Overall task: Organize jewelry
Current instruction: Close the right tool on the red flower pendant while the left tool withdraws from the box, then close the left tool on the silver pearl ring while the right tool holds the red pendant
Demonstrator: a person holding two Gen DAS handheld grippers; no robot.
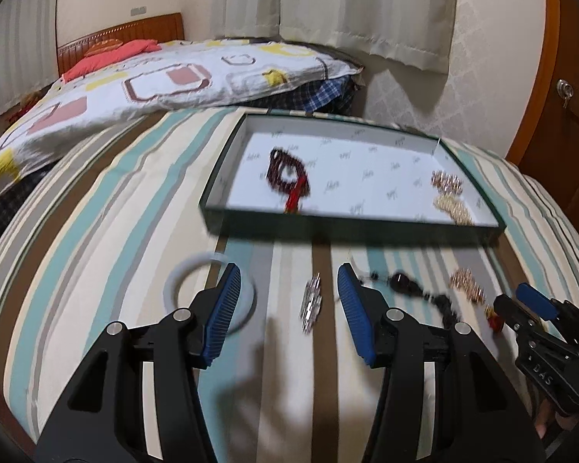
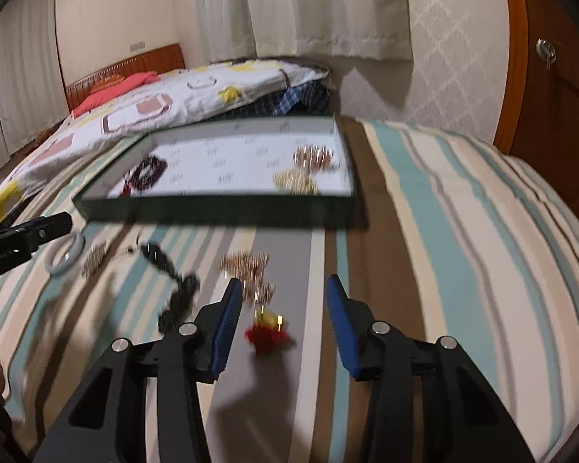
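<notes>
left tool (image 1: 285, 293): we see it spread wide, hovering over silver bracelet (image 1: 311, 304) on the striped bed (image 1: 96, 250)
right tool (image 2: 281, 301): we see it spread wide, nothing held, red charm (image 2: 267, 333) between its fingers
tray (image 1: 351, 227): far side; dark red beads (image 1: 287, 173) left, gold pieces (image 1: 449, 193) right
white bangle (image 1: 181, 277): near left, under the left tool's finger
black beads (image 2: 173, 281): between bracelet and rose-gold chain (image 2: 247, 270)

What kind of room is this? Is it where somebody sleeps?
Most likely a bedroom. There is a bed with a wooden headboard and a patterned quilt, long curtains hang behind it, and a wooden cabinet door stands on the right.
</notes>
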